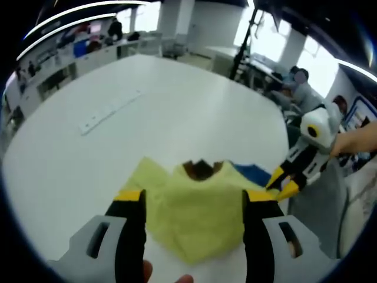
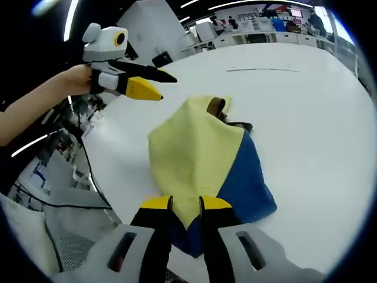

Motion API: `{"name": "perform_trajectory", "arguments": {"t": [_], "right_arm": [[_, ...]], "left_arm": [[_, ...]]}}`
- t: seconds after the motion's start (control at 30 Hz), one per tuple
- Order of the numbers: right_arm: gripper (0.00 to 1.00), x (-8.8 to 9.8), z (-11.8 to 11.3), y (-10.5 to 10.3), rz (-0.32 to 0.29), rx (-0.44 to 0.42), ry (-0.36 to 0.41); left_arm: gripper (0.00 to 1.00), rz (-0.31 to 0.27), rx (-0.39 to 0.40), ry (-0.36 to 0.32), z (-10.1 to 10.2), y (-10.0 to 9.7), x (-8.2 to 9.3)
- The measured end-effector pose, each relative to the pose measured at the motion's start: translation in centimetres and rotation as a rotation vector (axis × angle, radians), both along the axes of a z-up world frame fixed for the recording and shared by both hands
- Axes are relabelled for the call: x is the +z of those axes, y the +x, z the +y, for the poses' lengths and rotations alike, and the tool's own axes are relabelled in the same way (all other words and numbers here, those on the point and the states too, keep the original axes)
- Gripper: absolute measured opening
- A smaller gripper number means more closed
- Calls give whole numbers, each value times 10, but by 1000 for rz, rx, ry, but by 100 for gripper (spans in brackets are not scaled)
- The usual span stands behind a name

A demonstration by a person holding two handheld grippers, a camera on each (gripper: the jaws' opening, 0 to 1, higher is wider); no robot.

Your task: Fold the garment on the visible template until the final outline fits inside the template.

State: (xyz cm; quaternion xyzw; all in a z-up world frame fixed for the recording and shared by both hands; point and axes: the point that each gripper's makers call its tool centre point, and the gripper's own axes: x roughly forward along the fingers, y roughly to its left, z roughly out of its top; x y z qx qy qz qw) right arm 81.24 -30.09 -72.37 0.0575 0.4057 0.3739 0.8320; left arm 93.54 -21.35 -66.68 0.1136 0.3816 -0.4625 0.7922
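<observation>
A yellow garment [image 2: 191, 150] with a blue part [image 2: 247, 177] and a dark collar opening [image 2: 216, 106] lies folded near the edge of the white table [image 2: 306, 100]. My right gripper [image 2: 185, 203] is shut on the garment's near pointed corner. It also shows at the cloth's right edge, as the right gripper [image 1: 281, 186] in the left gripper view. My left gripper [image 1: 195, 197] is open, its jaws wide apart, with the yellow garment [image 1: 197, 215] seen between them. The left gripper [image 2: 168, 88] hangs in a hand above the table, off the cloth.
A long white strip [image 1: 109, 112] lies on the table beyond the garment. The table edge [image 2: 103, 177] drops off beside the garment, with cables and floor below. People sit at desks [image 1: 300, 82] behind the table. A sleeve [image 1: 359, 138] holds the right gripper.
</observation>
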Motion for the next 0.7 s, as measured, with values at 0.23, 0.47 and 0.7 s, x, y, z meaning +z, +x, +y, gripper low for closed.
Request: {"name": "perform_trajectory", "arguments": {"t": [0.23, 0.47, 0.7], "right_arm": [[23, 26, -9, 35, -78, -17, 31], [25, 27, -22, 61, -106, -32, 9], [27, 21, -26, 73, -107, -30, -1]], "left_arm": [[63, -1, -23, 11, 1, 8, 1], [61, 4, -65, 32, -1, 16, -2], [59, 25, -94, 61, 4, 28, -5]]}}
